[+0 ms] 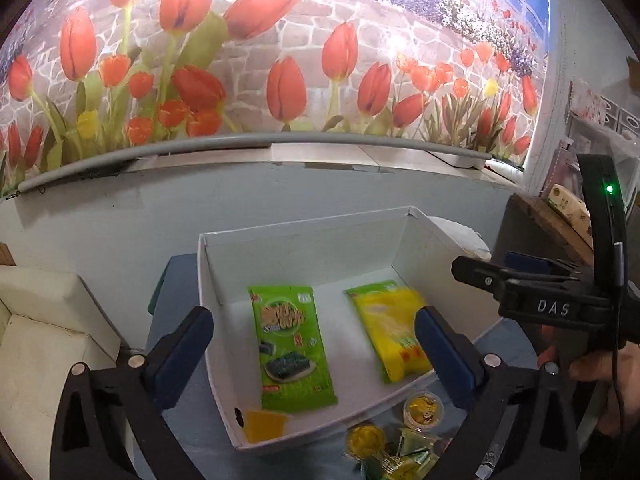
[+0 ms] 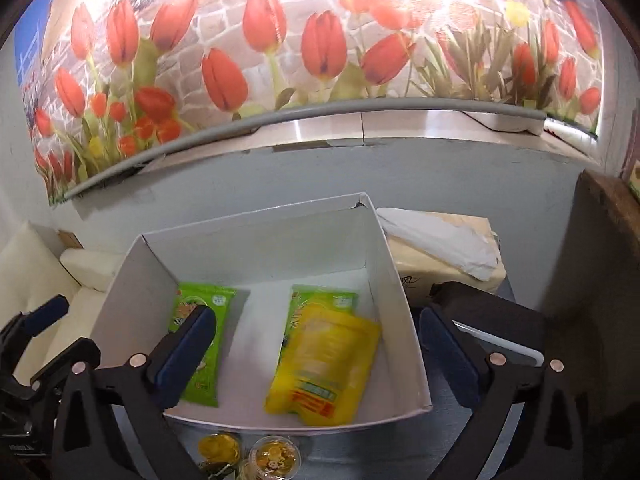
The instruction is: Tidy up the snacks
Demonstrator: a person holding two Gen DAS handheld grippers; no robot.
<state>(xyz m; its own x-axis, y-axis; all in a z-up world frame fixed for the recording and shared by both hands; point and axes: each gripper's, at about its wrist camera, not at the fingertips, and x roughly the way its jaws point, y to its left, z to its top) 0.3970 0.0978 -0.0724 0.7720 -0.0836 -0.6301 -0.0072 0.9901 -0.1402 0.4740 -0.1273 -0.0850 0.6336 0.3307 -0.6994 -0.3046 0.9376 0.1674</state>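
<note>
Both grippers, left and right, hover with jaws released, empty. Gold cups sit nearest on the counter. Beyond, a white box holds a green packet left, a yellow packet right. Tulip wall behind.

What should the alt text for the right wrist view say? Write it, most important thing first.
An open white box holds a green snack packet at left and a yellow packet lying on another green packet at right. The open right gripper hovers above; small gold-lidded cups sit before the box.
</note>
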